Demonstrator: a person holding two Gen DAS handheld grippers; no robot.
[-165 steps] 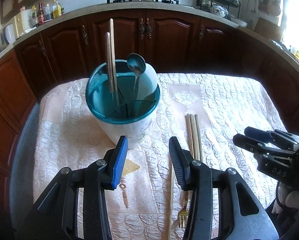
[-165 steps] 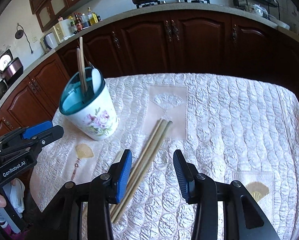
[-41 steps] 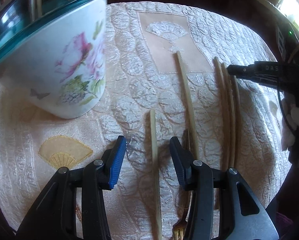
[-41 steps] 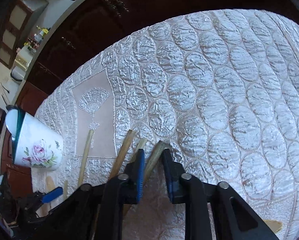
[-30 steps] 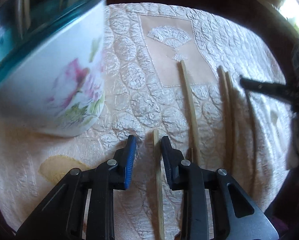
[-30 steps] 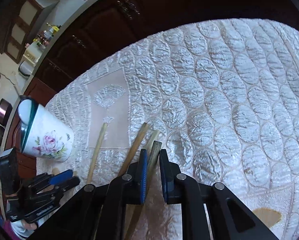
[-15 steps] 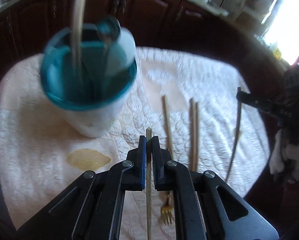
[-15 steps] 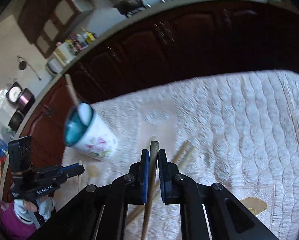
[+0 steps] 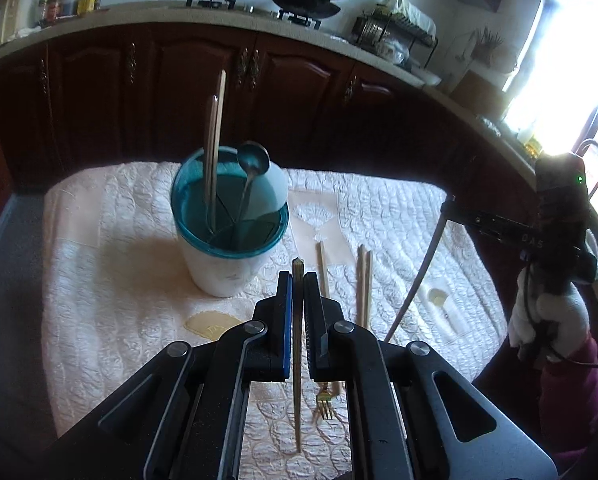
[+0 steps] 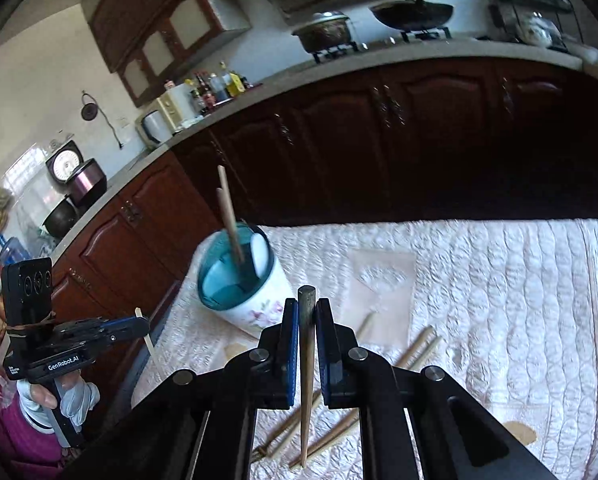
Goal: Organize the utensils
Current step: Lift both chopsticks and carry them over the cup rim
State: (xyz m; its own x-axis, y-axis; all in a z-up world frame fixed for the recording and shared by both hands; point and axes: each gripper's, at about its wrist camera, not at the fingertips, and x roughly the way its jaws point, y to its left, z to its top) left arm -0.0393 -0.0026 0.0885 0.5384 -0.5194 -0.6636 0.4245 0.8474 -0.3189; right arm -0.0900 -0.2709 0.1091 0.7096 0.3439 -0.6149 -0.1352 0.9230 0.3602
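**Each gripper holds one chopstick above the table**

The left gripper (image 9: pixel 297 280) is closed on a pale chopstick (image 9: pixel 297 360). The stick runs straight between the two pads, its blunt end standing a little past the fingertips and its thin end hanging free below, over the white quilted tablecloth (image 9: pixel 111 300). From the right wrist view this same gripper (image 10: pixel 141 325) appears at the left edge, carried by a hand in a white glove (image 10: pixel 65 398), with the pale stick crossing its tip.

The right gripper (image 10: pixel 307 312) is also clamped on a chopstick, a darker one (image 10: pixel 306 380), which is gripped near its thick end and points down toward the cloth. In the left wrist view the right gripper (image 9: pixel 449 204) is at the right side, and its stick hangs from the tip in a slant.

Beyond the left gripper stands the utensil holder (image 9: pixel 227 268), a white cup with a flower print and a teal divided insert. Two chopsticks (image 9: pixel 213 152) and a metal spoon (image 9: pixel 253 160) stand upright in it.

On the cloth, to the right of the holder, one single chopstick (image 9: pixel 323 268) lies alone, and a pair of chopsticks (image 9: pixel 365 284) lies side by side just beside it. A small gold fork (image 9: pixel 325 400) lies near the lower edge, partly hidden by the left gripper.

Behind the table are dark wooden cabinets (image 9: pixel 179 80) and a counter with a stove.
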